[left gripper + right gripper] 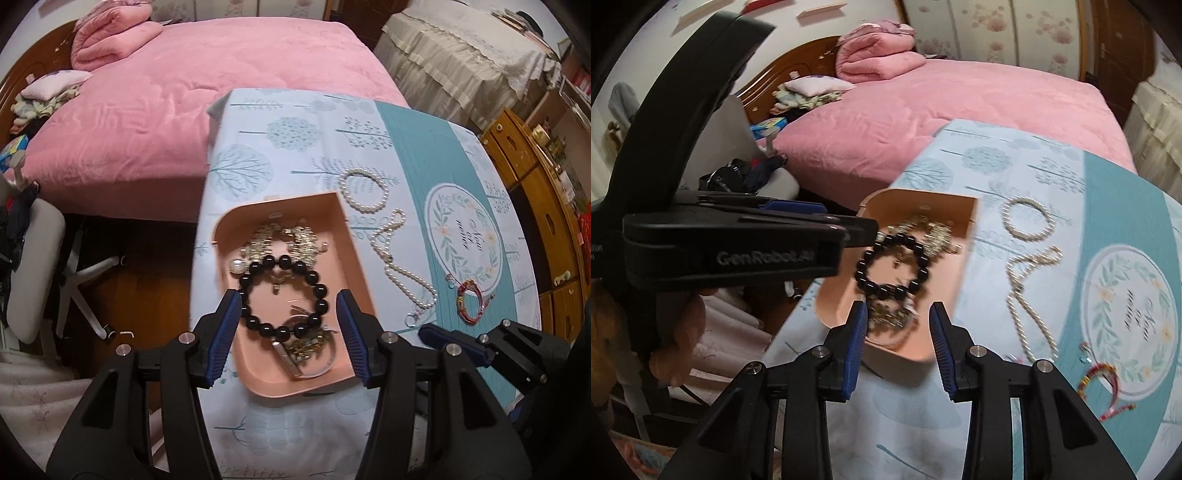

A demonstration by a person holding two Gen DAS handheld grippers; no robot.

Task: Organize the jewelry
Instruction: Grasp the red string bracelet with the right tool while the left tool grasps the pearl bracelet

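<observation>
A peach tray [347, 236] [964, 236] on the patterned tablecloth holds a black bead bracelet [251, 273] [862, 275], gold chains [291, 236] and other small pieces. A pearl bracelet [364, 190] [1028, 218], a pearl necklace [400, 271] [1023, 291] and a red cord bracelet [469, 302] [1104, 384] lie on the cloth right of the tray. My left gripper [290, 332] is open and empty above the tray, its jaws on either side of the black bracelet. My right gripper [899, 347] is open and empty over the tray's near edge.
The table [295, 424] stands against a pink bed [184, 110]. A white swivel chair [33, 266] and wood floor are to the left. A wooden cabinet [535, 206] is at the right. The left gripper's body [738, 240] fills the left of the right wrist view.
</observation>
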